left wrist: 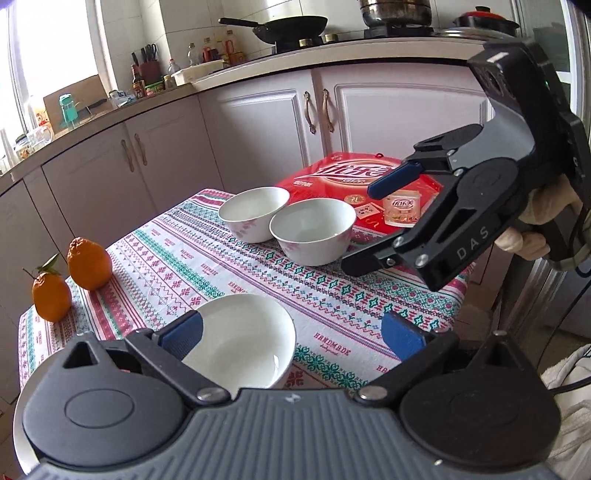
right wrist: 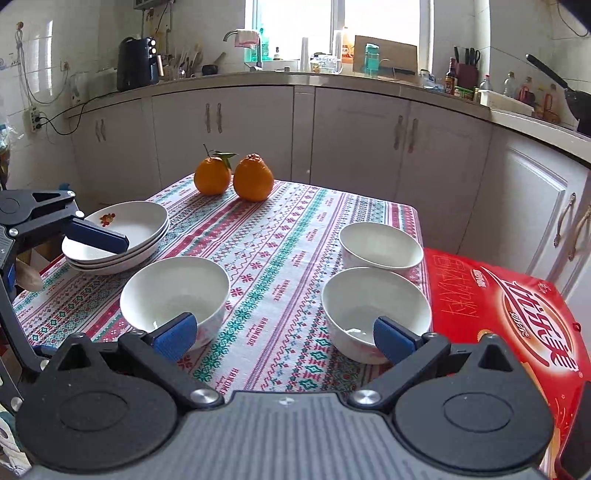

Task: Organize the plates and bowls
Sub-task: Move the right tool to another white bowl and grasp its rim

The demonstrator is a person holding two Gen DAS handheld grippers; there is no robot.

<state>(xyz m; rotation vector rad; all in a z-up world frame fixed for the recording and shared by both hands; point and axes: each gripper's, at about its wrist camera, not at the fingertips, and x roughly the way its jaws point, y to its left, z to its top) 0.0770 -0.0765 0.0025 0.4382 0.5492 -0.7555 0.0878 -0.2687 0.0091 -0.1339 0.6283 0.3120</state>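
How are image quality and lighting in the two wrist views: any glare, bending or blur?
Left wrist view: sharp, though the window at far left is blown out and the counter edge bows from fisheye distortion. Right wrist view: the backlit window is overexposed, the cabinets curve, but the bowls and the tablecloth are evenly lit with soft shadows.

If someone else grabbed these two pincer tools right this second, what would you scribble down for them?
Left gripper: open, empty, above the near bowl.
Right gripper: open, empty, hovering over the tablecloth between the bowls.
Plates: three stacked at the left edge of the table, beside the left gripper. That part looks done.
Bowls: three, all standing apart. One is near the plates; the other two are side by side next to the red box.
Left to do: likely gather the bowls into one stack.
Two oranges at the far end, not in the way.
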